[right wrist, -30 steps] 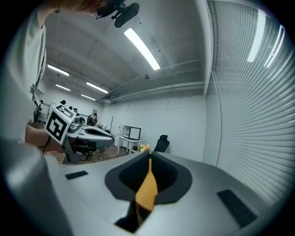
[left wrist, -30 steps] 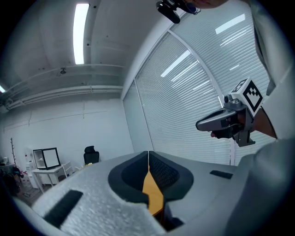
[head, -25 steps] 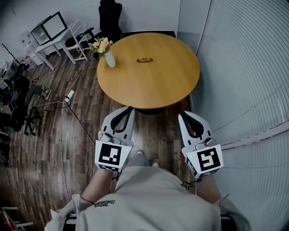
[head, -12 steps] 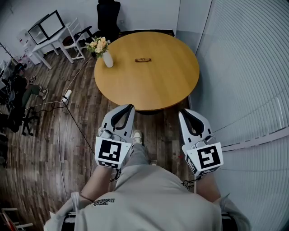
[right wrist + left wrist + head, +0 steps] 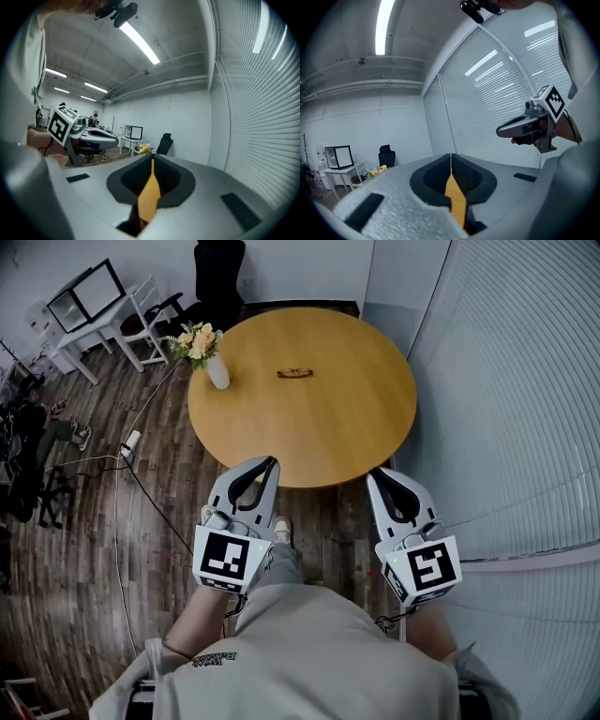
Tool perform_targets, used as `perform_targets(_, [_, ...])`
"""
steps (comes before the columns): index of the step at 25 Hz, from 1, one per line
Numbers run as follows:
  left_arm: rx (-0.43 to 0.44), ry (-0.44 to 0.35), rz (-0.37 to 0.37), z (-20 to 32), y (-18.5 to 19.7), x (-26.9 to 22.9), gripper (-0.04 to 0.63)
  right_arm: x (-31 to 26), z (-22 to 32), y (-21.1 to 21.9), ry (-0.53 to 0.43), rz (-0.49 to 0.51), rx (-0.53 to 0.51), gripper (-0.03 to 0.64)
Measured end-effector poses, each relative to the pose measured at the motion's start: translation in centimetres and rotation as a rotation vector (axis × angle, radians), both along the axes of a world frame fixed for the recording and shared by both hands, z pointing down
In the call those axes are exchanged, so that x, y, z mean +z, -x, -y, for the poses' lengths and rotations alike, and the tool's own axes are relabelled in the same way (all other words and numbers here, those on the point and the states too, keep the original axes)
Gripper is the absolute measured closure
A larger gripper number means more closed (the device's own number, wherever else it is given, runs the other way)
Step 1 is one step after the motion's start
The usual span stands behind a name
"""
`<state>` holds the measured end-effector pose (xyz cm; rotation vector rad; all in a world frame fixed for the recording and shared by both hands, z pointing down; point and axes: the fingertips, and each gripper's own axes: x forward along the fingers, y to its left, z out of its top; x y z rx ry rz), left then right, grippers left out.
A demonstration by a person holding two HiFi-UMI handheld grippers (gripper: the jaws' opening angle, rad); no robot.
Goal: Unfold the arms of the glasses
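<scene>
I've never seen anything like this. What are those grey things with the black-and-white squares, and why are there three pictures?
There is no robot here: a person holds a pair of tongs in each hand. The picture from above comes from a camera on the person's head. It shows the left tongs and the right tongs held out toward a round wooden table. The other two pictures come from small cameras riding on each pair of tongs, looking along the jaws. The patterned cubes are simply part of the tongs. On the table lies a pair of glasses, and a vase of flowers stands near its edge. Both pairs of tongs are shut and hold nothing.
</scene>
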<state>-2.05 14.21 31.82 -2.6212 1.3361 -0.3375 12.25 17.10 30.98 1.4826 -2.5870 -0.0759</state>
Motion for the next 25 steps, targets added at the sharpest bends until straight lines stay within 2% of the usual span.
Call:
perform_targets(4, [0.013,-0.014,0.028,3.5,0.4,0.0,0.568,0.5,3.4,0.7,0.013,-0.011,0.013,0.580])
perform_targets(15, [0.068,0.022,0.020,13.2,2.0,0.2,0.568,-0.2,12.5,3.0,0.032,-0.034,0.057,0.580])
perform_targets(20, [0.066,0.027,0.029,17.4,3.7,-0.1,0.568,-0.8,16.8,4.7,0.036,-0.048,0.060,0.580])
perform_targets(25, [0.099,0.036,-0.041,21.1,5.6,-0.5,0.568,-1.0,21.2,6.4,0.023,-0.020,0.105,0.580])
